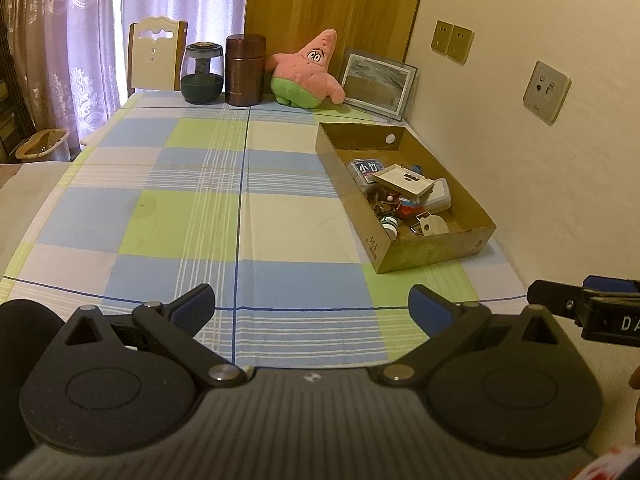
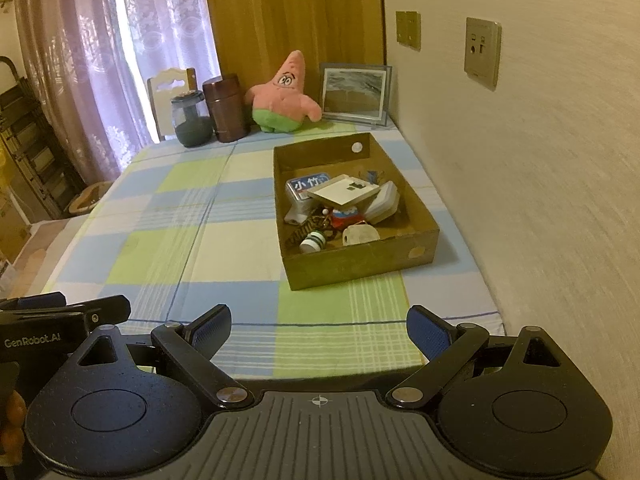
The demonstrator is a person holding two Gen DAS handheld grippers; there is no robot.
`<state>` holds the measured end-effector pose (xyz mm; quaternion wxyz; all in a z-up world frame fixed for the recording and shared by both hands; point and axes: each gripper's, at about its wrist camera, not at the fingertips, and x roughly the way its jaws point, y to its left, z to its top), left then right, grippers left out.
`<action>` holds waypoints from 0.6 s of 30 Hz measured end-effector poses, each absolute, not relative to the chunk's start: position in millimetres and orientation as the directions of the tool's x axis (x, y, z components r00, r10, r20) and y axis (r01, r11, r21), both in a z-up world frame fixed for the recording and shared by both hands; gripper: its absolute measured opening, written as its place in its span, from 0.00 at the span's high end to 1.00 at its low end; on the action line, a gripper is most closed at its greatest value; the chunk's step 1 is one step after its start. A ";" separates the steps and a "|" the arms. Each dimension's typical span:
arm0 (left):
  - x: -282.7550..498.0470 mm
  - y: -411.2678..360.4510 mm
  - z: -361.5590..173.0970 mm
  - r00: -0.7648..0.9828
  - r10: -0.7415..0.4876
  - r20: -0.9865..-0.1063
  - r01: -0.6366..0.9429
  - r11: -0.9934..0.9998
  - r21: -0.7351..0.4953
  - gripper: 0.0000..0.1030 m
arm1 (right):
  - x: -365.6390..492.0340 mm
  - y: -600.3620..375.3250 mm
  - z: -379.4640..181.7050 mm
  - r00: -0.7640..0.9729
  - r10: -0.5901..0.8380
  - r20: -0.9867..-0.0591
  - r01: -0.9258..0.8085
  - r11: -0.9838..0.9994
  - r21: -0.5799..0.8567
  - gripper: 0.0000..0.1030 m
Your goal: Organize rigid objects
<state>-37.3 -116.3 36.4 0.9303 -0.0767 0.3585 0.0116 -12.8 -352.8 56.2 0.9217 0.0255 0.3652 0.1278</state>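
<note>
Showing only rightward: perhaps keys (image 2: 316, 226).

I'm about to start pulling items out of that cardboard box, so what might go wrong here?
The white plate lies tilted atop the pile in the cardboard box; lifting things beneath may tip it. The small items, like the striped roll and the cord beside it, sit tangled close together, so an open right tool might snag two. The box may slide on the tablecloth.

Soft daylight filters through the curtains (image 1: 80, 40) at the far left, leaving the room dim and warm-toned. Shadows on the desk (image 1: 200, 208) are faint. Fisheye bending curves the edges, and the wall (image 2: 540, 200) smears with blur in the right wrist view.
</note>
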 end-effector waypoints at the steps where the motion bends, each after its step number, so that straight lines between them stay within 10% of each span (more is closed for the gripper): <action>1: -37.6 -116.2 36.3 0.743 -0.033 -0.669 -0.077 0.988 -0.134 0.01 | -12.7 -352.8 55.9 0.700 0.254 -0.667 -0.216 0.966 0.141 0.11; 18: -40.0 -114.0 34.8 0.738 -0.035 -0.674 -0.077 0.988 -0.135 0.01 | -10.4 -352.1 51.8 0.691 0.254 -0.676 -0.217 0.966 0.142 0.11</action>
